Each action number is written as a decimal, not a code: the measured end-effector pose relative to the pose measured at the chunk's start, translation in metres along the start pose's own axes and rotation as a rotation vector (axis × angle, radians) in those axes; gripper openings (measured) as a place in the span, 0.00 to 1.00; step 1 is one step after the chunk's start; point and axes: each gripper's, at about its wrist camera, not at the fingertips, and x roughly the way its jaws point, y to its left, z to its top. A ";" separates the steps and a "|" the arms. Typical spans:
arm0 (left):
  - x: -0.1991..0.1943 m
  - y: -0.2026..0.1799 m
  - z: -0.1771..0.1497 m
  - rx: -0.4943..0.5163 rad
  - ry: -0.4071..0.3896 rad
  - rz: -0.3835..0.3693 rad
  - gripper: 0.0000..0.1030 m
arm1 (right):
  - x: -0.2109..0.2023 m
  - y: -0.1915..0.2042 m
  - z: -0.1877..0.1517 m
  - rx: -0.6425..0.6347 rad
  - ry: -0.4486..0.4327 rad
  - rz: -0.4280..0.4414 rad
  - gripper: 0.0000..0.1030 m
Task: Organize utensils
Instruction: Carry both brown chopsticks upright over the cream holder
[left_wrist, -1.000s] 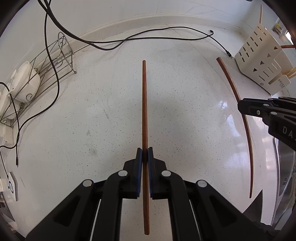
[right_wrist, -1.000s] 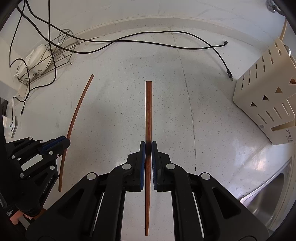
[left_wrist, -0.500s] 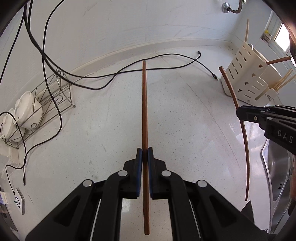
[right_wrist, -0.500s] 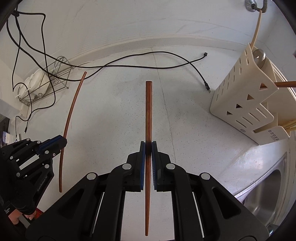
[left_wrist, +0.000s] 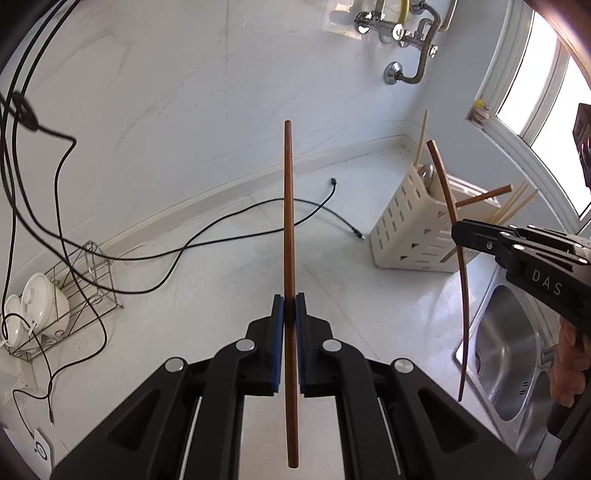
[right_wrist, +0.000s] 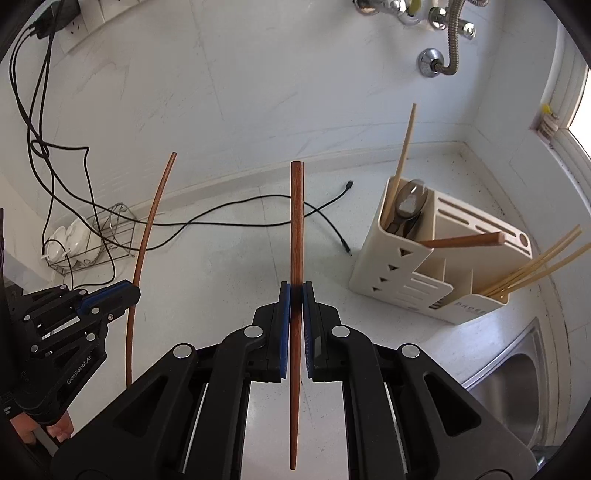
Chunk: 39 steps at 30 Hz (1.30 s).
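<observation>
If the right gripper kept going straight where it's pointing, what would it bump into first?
Probably the bare white countertop, near the black cable. The right gripper, shut on a brown chopstick, points left of the cream utensil holder, though depth is unclear.

Home kitchen, plainly: white speckled counter (right_wrist: 229, 258) meeting a marbled wall, steel sink (left_wrist: 506, 343) at the right, tap fittings (right_wrist: 439, 55) above, cream utensil caddy (right_wrist: 417, 266) stuffed with chopsticks and a spoon, bowls in a wire rack (left_wrist: 62, 306), window alongside.

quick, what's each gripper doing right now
left gripper: closed on a brown chopstick
right gripper: closed on another brown chopstick
</observation>
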 end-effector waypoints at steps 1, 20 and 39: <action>-0.005 -0.005 0.008 0.006 -0.024 -0.005 0.06 | -0.007 -0.005 0.004 0.010 -0.023 -0.006 0.06; -0.073 -0.110 0.145 0.112 -0.418 -0.228 0.06 | -0.144 -0.111 0.090 0.114 -0.423 -0.141 0.06; -0.002 -0.159 0.141 0.198 -0.639 -0.344 0.06 | -0.122 -0.172 0.053 0.128 -0.723 -0.130 0.06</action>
